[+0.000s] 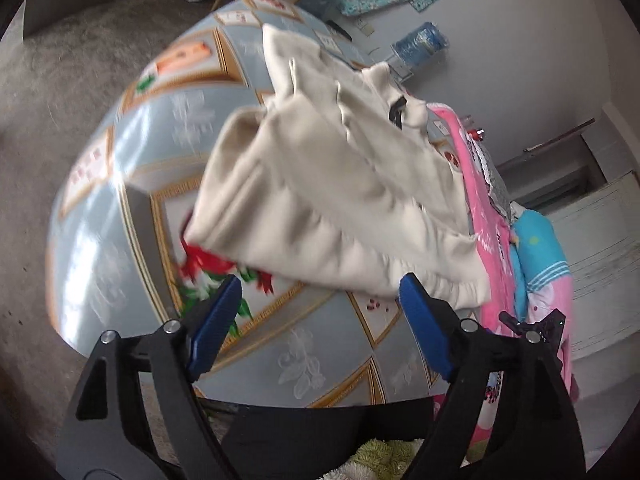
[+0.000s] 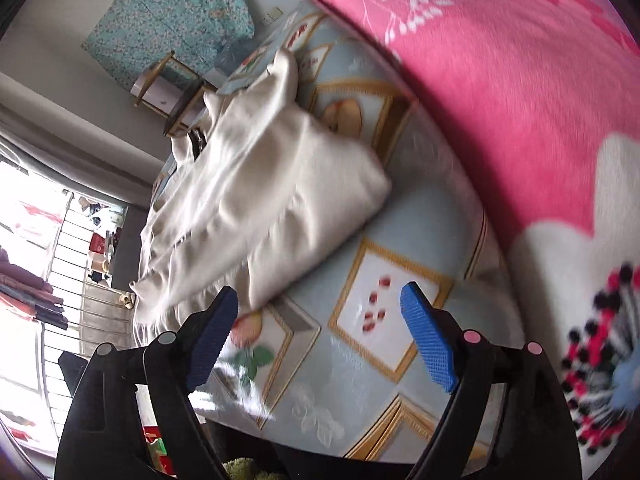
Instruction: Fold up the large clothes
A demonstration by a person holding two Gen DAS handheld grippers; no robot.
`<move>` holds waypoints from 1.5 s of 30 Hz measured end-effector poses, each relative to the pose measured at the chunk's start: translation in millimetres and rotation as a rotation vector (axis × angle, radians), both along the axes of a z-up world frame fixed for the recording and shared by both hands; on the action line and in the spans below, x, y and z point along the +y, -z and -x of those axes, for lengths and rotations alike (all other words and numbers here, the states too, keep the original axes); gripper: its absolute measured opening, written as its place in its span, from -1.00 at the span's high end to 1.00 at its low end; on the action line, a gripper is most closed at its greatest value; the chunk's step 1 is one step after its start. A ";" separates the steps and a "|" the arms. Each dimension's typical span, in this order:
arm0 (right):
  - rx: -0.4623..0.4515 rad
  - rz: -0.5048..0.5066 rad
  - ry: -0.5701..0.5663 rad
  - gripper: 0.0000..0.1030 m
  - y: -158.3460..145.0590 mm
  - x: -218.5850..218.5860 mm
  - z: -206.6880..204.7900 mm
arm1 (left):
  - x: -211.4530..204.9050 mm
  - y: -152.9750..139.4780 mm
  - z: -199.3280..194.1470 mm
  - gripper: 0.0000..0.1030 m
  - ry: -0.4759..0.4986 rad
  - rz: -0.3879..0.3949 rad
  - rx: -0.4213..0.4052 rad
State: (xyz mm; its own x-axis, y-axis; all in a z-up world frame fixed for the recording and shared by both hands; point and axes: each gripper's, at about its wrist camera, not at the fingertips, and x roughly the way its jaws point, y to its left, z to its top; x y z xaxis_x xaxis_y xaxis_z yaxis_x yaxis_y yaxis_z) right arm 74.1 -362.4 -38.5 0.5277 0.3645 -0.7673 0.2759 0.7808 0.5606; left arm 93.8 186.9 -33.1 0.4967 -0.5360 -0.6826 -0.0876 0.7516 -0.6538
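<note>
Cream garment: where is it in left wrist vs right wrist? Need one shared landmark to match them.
Left wrist: cream garment fills the centre, running from upper middle down to just above the right claw finger, beside the pink blanket.
Right wrist: cream garment sits left of centre, its lower edge above the left claw finger.
Shared landmark: the black patch at the garment's far end.

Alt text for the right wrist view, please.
The open right gripper hovers empty over a patterned tablecloth, just short of a folded cream garment lying ahead of its left finger. A pink blanket fills the right side.
</note>
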 end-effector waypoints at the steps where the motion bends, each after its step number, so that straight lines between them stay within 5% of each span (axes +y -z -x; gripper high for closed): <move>1: 0.006 0.000 -0.004 -0.58 4.3 2.9 0.6 | -3.0 7.2 -1.8 -0.51 -0.006 -0.006 0.013; 7: -0.007 0.006 0.026 -0.58 13.7 9.5 -14.2 | 2.7 18.6 -6.0 -0.51 -0.142 -0.046 -0.050; 10: -0.029 0.012 0.072 -0.58 15.7 7.1 -28.2 | 10.8 24.3 -9.3 -0.51 -0.236 0.028 -0.070; 14: -0.091 0.048 0.151 -0.58 13.8 6.4 -36.6 | 5.0 21.4 -13.4 -0.44 -0.342 -0.018 -0.085; 17: -0.127 0.087 0.179 -0.56 15.2 9.0 -39.4 | -7.9 18.1 -18.8 -0.03 -0.398 -0.159 -0.081; 20: -0.140 0.215 0.187 -0.30 10.9 19.3 -45.2 | -20.0 11.9 -23.3 0.35 -0.383 -0.314 -0.107; 24: -0.138 0.434 0.140 0.44 4.9 34.2 -56.0 | -49.6 -6.5 -25.0 0.78 -0.283 -0.572 -0.222; 27: -0.171 0.552 0.079 0.69 -12.0 47.9 -51.3 | -73.4 -28.5 -13.3 0.86 -0.232 -0.746 -0.338; 33: -0.266 0.664 0.054 0.74 -52.9 67.6 -21.2 | -110.1 -72.5 29.1 0.88 -0.149 -0.991 -0.557; 36: -0.285 0.708 0.037 0.74 -66.7 77.7 2.8 | -108.2 -86.5 46.1 0.88 -0.117 -0.977 -0.562; 40: -0.258 0.675 0.033 0.74 -67.0 66.8 40.7 | -82.2 -88.1 68.3 0.87 -0.096 -0.902 -0.462; 45: -0.102 0.464 -0.018 0.55 -16.5 29.7 50.0 | -22.9 -37.7 69.0 0.64 -0.059 -0.603 -0.172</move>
State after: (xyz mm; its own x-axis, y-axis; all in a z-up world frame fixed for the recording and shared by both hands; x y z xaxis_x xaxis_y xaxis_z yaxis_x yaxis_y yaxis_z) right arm 24.1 -332.7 -22.1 0.6058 0.0051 -0.7956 0.2219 0.9592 0.1751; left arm 24.8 164.0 4.6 0.6434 -0.0503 -0.7639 -0.0715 0.9895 -0.1253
